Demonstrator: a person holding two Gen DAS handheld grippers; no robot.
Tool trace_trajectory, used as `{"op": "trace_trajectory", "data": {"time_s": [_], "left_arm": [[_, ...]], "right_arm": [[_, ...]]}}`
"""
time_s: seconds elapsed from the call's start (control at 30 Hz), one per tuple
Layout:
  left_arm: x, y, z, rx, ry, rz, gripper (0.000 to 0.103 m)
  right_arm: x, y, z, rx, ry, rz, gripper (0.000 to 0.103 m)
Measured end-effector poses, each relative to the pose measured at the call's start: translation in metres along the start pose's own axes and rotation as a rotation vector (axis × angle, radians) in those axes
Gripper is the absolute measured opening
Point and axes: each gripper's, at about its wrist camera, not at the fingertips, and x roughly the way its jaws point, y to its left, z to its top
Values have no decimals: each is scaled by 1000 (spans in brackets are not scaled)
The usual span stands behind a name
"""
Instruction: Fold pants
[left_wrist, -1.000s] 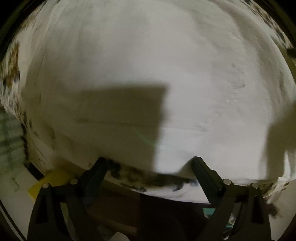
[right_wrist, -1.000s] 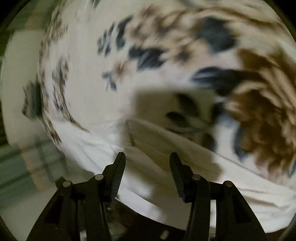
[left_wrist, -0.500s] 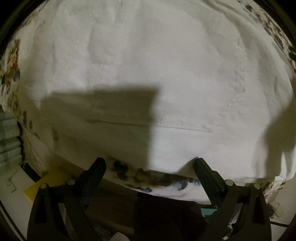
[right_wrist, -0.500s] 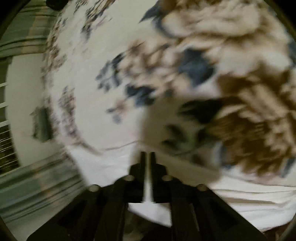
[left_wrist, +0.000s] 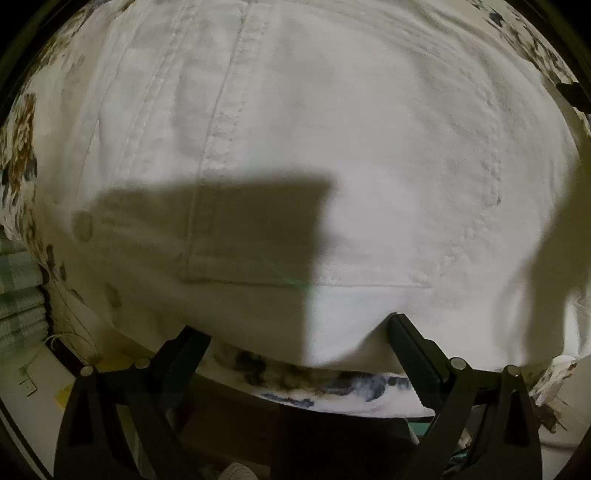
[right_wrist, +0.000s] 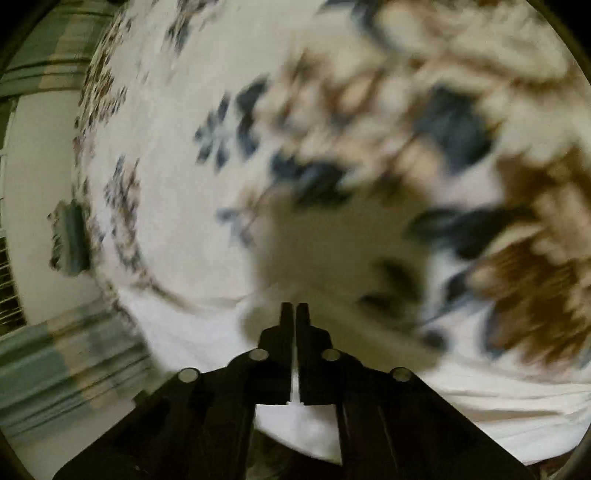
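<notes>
Pants (left_wrist: 369, 147) are pinched now: your right gripper (right_wrist: 294, 314), open a second ago, has clamped the white edge, while your left gripper (left_wrist: 299, 332) stays wide, so you can lift.

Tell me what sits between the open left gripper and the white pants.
Nothing visible does. The left gripper stands open right at the near edge of the white denim pants, which lie on the floral-print bedcover; only the gripper's shadow falls across the cloth.
</notes>
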Motion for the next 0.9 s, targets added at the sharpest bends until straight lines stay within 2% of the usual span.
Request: {"op": "trace_trajectory", "data": {"time_s": [0.07, 0.13, 0.2, 0.23, 0.3, 0.33, 0.37, 0.4, 0.43, 0.5, 0.53, 0.6, 0.63, 0.7, 0.73, 0.8, 0.83, 0.9], "left_arm": [[-3, 3, -4, -9, 3, 1, 99], [-15, 12, -7, -28, -8, -2, 99], [-27, 28, -14, -68, -29, -15, 99], [-29, 33, -18, -87, -37, -13, 99], [-36, 48, -25, -130, -55, -4, 99], [-37, 53, -26, -148, -61, 2, 99], [-36, 63, -30, -176, -67, 7, 99], [-35, 71, -31, -201, -71, 11, 99], [-33, 82, -33, -235, -73, 19, 99], [-30, 101, -36, -294, -77, 14, 99], [-31, 109, -34, -322, -85, 9, 99], [-29, 127, -35, -395, -108, -3, 99], [-28, 132, -34, -421, -110, -9, 99], [-19, 146, -33, -496, -100, -41, 98], [-14, 155, -29, -530, -99, -60, 97], [-7, 162, -27, -584, -103, -85, 96], [-6, 164, -22, -601, -109, -101, 93], [7, 175, -28, -622, -121, -136, 77]], "right_arm": [[-19, -7, 0, 17, -12, -3, 2], [-31, 3, -6, -29, -3, 31, 5], [-32, 11, -24, -81, 59, 90, 22], [-26, 10, -31, -101, 115, 100, 34], [-2, 15, -37, -114, 172, 50, 35], [7, 6, -37, -113, 160, -29, 35], [8, -9, -32, -86, 91, -115, 34], [0, -27, -27, -33, 14, -145, 32], [-7, -35, -28, 12, -23, -125, 30], [-37, -59, -44, 123, -100, -46, 34], [-52, -66, -65, 140, -122, -1, 38], [-66, -73, -98, 154, -124, 20, 39], [-74, -82, -128, 184, -120, -5, 41], [-71, -95, -167, 248, -105, -42, 42], [-69, -116, -192, 330, -85, -59, 42], [-50, -130, -221, 435, -66, -63, 42], [-45, -147, -235, 495, -51, -63, 42], [-35, -179, -253, 608, -41, -43, 42]]}}
